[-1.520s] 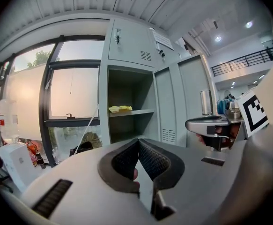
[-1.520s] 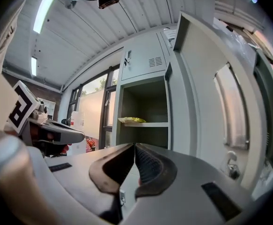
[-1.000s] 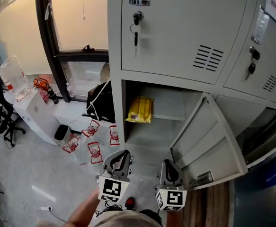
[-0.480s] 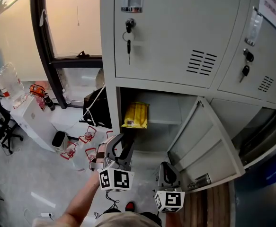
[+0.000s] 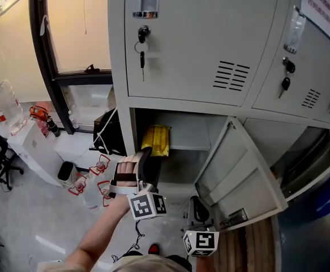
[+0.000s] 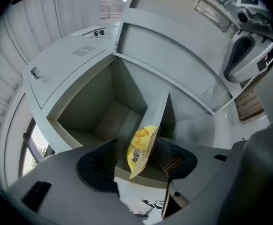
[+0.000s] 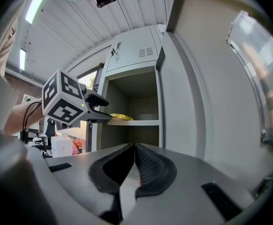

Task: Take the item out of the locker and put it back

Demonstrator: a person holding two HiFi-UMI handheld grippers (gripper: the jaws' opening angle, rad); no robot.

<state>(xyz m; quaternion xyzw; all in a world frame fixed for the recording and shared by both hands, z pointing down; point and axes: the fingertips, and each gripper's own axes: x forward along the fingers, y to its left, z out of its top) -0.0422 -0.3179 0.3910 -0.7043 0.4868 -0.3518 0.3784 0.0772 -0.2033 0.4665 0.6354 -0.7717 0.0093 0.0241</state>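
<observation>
Yellow plastic packet (image 5: 155, 140) on the grey locker shelf (image 5: 190, 147) lines up between the opening jaws of the left gripper (image 6: 138, 159); advance straight, then close at its middle.

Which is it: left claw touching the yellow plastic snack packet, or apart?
Cannot tell. Left gripper view: packet lies between pads of the opening left claw, clear of one, overlapping the other.

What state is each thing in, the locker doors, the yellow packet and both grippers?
Lower locker door: swung open.
Upper locker door: shut, key in its lock.
Yellow packet: lying on the shelf, ungripped.
Left gripper: jaws opening either side of the packet, not pressing it.
Right gripper: jaws together, empty.
</observation>
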